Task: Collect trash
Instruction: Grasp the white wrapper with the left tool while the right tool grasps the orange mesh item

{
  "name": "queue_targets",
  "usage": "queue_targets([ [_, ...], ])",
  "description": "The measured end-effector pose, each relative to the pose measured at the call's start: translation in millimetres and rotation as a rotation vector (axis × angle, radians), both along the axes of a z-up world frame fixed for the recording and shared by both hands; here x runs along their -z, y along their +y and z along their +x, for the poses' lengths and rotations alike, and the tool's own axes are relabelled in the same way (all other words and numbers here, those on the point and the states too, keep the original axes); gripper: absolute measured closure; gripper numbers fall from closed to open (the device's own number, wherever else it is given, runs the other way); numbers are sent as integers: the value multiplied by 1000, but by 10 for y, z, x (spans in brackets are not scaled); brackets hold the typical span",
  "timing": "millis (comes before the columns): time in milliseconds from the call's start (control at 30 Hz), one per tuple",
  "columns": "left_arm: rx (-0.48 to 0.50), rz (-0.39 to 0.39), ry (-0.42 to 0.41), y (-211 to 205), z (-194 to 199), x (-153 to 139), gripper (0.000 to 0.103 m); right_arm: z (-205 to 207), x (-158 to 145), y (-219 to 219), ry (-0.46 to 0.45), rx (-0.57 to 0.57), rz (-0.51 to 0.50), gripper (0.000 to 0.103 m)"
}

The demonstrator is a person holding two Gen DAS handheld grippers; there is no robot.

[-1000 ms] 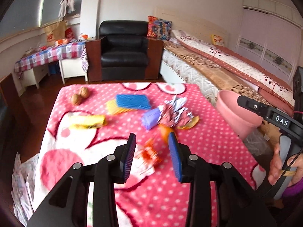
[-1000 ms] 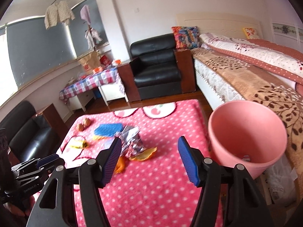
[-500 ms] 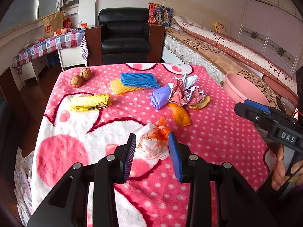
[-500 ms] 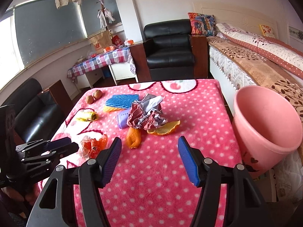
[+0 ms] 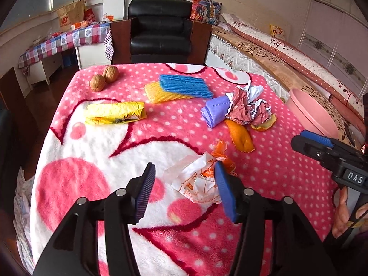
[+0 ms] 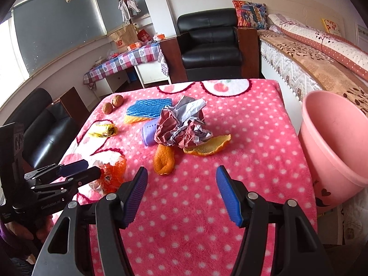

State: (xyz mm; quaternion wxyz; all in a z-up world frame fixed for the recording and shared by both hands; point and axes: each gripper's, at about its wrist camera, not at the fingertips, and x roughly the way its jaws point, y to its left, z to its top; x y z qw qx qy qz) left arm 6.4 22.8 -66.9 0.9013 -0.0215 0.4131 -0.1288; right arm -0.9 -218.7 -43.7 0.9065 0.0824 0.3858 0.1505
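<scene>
A crumpled white and orange plastic wrapper (image 5: 195, 181) lies on the pink blanket between the fingers of my left gripper (image 5: 185, 192). Its jaws are opening and the pads do not press on the wrapper. My right gripper (image 6: 182, 193) stands open over bare blanket, a little short of an orange peel (image 6: 163, 159). Behind the peel sit a crumpled red and white paper ball (image 6: 181, 124) and a second peel (image 6: 208, 147). A yellow wrapper (image 5: 115, 115) lies at the left. The pink bin (image 6: 333, 142) stands off the table's right edge.
A purple cloth (image 5: 215, 112), blue and yellow sponges (image 5: 184, 85) and two walnuts (image 5: 103, 78) lie further back. Beyond the table are a black armchair (image 5: 161, 34) and a bed (image 6: 310, 57) at the right. A person's hand (image 5: 345, 209) holds the right gripper.
Both grippers have come down and closer to the table. The white and orange wrapper now lies between the left fingers, which have spread wider. The right jaws keep the same width.
</scene>
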Motion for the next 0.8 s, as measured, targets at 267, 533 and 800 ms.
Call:
queue_targets([
  [267,48,-113,65,-16,-15,51,63,98,88,103,31,-22,-6,42],
  [533,30,-110,-18,27,-88,-131,73,249,115,241,54,-53,11,42],
  [800,5,-109,-69,106,-113,-266,73,560,240,531,106,-102,-9,56],
])
